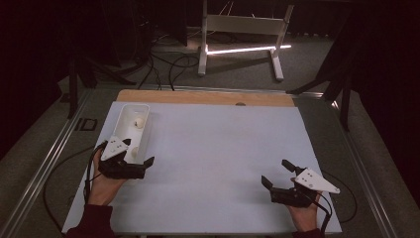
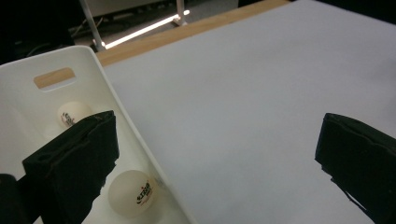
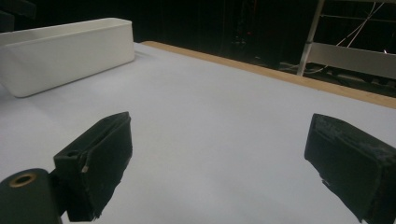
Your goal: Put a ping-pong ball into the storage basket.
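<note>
A dark room. Beyond the bench (image 1: 208,148) stands a white frame (image 1: 242,29) on grey floor (image 1: 237,69), with black cables (image 1: 163,64) and a bright light strip (image 1: 247,49).

A long white bin (image 1: 141,130) with a handle slot in its far end wall lies at the far left of the desk (image 1: 218,163). Inside rest two white table-tennis balls with red-and-black print: one ball (image 2: 131,192) against the near right wall, another ball (image 2: 72,114) farther back.
</note>
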### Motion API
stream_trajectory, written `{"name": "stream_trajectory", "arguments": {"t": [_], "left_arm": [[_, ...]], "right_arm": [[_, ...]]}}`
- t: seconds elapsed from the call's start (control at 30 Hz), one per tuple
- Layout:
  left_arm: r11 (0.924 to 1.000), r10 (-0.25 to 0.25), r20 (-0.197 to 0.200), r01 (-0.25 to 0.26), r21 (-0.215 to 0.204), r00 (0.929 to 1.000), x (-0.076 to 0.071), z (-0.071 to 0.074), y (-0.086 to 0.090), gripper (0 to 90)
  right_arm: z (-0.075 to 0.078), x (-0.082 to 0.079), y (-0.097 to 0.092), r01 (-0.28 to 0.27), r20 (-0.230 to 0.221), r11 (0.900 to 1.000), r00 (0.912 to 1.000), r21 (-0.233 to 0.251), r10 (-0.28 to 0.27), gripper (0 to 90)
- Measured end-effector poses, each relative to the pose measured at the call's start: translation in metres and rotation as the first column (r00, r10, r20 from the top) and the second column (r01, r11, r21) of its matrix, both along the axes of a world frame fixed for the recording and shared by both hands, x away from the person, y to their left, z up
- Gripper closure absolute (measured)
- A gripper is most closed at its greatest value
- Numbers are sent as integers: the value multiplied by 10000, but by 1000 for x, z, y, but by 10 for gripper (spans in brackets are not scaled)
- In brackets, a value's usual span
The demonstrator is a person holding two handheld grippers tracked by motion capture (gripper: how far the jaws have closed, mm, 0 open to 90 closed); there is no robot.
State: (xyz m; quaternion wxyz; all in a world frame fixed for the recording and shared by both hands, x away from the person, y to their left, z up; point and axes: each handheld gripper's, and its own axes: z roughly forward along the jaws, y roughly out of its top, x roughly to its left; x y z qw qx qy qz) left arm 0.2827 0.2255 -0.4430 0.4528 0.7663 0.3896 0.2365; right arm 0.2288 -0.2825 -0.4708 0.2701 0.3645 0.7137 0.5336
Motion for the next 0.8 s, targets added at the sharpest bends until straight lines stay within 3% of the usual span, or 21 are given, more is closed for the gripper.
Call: {"name": "stream_trajectory", "arguments": {"t": [0.17, 0.33, 0.8], "left_arm": [[9990, -85, 493, 106, -426, 9987, -7, -3, 1, 3], [9984, 67, 789, -23, -562, 9969, -12, -6, 3, 3], [9964, 441, 896, -373, -756, 9950, -15, -15, 9, 3]], "right_arm": [[-2, 2, 2, -54, -36, 10000, 10000, -63, 54, 72], [-2, 3, 3, -88, -56, 9998, 9999, -179, 87, 72], [-7, 4, 2, -124, -161, 9995, 9998, -286, 119, 72]]}}
